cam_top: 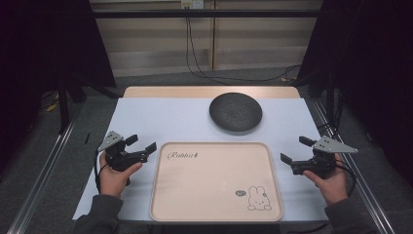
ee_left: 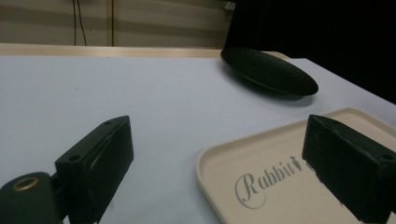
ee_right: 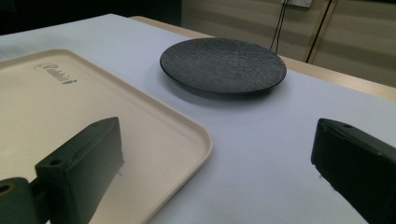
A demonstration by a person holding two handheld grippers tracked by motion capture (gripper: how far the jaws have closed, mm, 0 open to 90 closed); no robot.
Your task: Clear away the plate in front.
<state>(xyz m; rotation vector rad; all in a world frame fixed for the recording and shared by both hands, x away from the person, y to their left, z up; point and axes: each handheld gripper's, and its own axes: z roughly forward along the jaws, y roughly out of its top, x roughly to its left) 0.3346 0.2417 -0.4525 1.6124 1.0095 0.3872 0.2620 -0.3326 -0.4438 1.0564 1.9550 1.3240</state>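
Centrally, cream tray with rabbit drawing, dark textured plate behind; both grippers' fingers wide, empty.

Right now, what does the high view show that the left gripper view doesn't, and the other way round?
The high view takes in both hands, the left gripper and the right gripper, each with its fingers apart, plus the rabbit drawing in the tray's near right corner and the floor and cables beyond the table. The left gripper view gives a close look along its own two black fingers and a low, edge-on look at the plate. Both show the beige tray with its Rabbit lettering, the dark plate, bare, and the white table.
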